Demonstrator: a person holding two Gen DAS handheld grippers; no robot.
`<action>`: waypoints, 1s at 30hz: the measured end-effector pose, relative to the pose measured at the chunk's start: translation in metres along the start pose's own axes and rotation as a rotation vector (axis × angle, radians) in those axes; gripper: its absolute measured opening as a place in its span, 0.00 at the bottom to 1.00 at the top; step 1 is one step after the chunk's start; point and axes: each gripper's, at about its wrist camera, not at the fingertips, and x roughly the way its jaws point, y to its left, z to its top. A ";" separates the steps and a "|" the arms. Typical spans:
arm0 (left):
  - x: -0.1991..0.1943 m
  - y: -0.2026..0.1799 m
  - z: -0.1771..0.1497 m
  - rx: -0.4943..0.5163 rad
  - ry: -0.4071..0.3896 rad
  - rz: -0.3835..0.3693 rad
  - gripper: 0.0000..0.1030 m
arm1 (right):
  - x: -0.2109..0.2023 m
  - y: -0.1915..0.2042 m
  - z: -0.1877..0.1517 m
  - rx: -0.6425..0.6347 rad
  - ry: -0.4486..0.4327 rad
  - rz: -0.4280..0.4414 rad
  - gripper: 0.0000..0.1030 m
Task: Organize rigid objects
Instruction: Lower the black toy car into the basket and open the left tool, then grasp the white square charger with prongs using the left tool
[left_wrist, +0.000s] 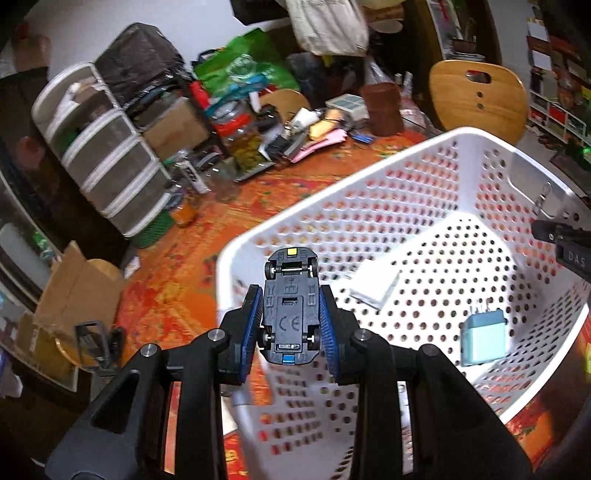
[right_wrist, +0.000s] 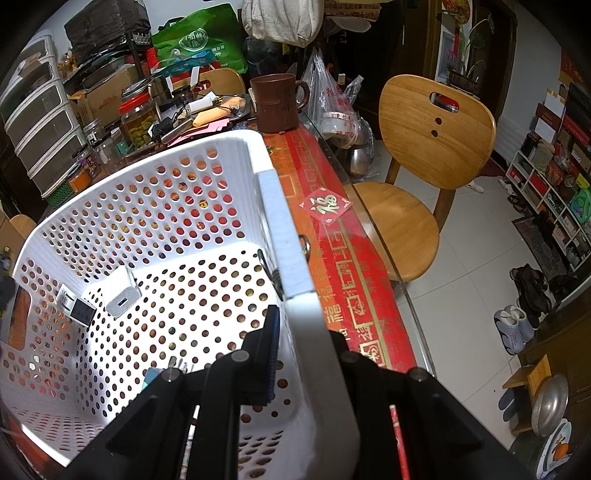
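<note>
1. Dark-blue plastic toy car (left_wrist: 291, 306), underside up, pinched by its flanks between the blue pads of my left fingers (left_wrist: 253, 325); it is held above the near rim of the white perforated basket (left_wrist: 436, 147).
2. White basket on the orange-red patterned worktop (left_wrist: 177, 280). Inside, on its floor: a pale-blue plug adapter (left_wrist: 483, 341) with its prongs up, and a flat white item (left_wrist: 375, 288) further in.
3. My right fingers (right_wrist: 271, 354) are pressed onto the basket's side wall, one inside and one outside, clamping the rim (right_wrist: 291, 258).
4. From the right wrist view, a white charger block (right_wrist: 122, 291) and a small black-and-white adapter (right_wrist: 75, 304) lie against the basket's far wall.
5. Behind the basket: a brown mug (right_wrist: 277, 101), a glass jar (right_wrist: 138, 122) with a red lid, stacked drawer units (left_wrist: 107, 162) and a green bag (right_wrist: 201, 40).
6. A wooden chair (right_wrist: 424, 155) stands beside the worktop's glass edge.
</note>
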 end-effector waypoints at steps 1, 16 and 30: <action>0.003 0.000 -0.001 -0.002 0.007 -0.012 0.28 | 0.000 0.000 0.000 0.000 0.000 0.000 0.14; -0.030 0.056 -0.024 -0.073 -0.112 -0.051 0.92 | 0.000 0.000 0.000 0.001 0.000 0.003 0.14; 0.063 0.189 -0.176 -0.386 0.193 -0.119 0.99 | 0.000 0.000 0.001 -0.001 -0.002 0.002 0.14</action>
